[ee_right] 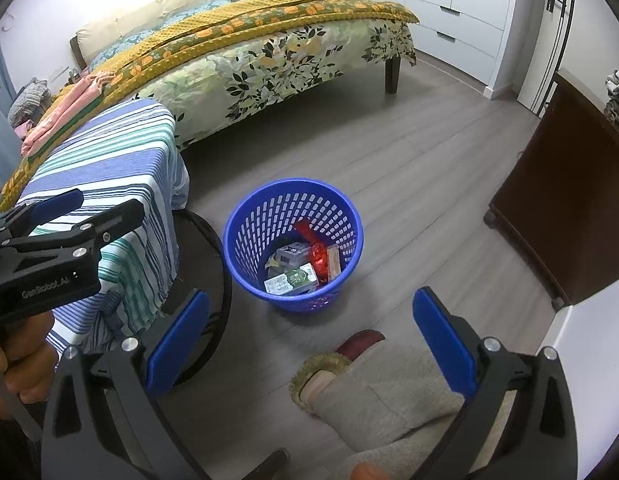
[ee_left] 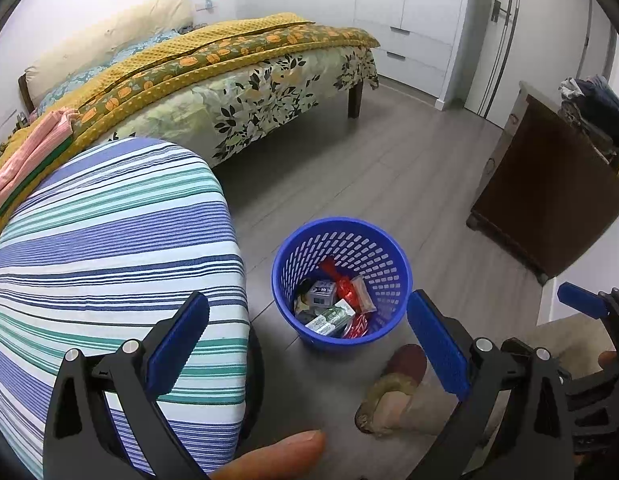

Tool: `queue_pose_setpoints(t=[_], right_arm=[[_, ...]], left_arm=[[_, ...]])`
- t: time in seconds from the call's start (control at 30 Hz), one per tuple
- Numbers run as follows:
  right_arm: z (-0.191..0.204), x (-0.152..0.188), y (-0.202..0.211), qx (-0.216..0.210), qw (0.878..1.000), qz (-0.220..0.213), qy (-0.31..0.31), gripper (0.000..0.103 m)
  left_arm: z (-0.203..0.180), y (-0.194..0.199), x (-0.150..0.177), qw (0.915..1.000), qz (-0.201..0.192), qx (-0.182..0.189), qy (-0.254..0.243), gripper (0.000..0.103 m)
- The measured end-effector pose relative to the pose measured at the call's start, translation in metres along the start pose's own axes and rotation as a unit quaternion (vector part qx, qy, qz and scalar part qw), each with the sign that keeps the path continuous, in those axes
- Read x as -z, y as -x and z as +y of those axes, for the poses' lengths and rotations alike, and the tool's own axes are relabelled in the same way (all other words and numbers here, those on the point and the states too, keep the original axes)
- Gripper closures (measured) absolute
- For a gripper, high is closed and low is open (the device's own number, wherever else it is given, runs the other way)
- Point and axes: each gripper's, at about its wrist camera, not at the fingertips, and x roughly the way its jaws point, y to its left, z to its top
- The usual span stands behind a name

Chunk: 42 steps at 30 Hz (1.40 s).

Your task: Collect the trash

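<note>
Trash: cartons and red wrappers [ee_left: 336, 300] already inside round blue perforated plastic basket [ee_left: 341, 228] on near floor; left gripper [ee_left: 309, 344] and right gripper [ee_right: 311, 344] spread, empty; probably nearly finished.

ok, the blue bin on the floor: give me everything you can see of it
The bin is a round blue basket, plastic by the look, tapering toward the base, with perforated walls and a solid rim. It stands upright on the grey wood-look floor, beside the striped cloth-covered board and apart from it. No lid. Inside lie a few small cartons and red wrappers, filling only the bottom. Neither open gripper touches it.
</note>
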Motion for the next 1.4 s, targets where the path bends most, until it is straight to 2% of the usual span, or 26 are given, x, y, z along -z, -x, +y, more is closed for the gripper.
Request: queue_pose_setpoints(t=[1.4], right_arm=[[0.005, 0.003, -0.011, -0.002, 1.000, 0.014, 0.001, 0.004]], left_arm=[[0.001, -0.014, 0.001, 0.9999, 0.015, -0.002, -0.001, 0.005]])
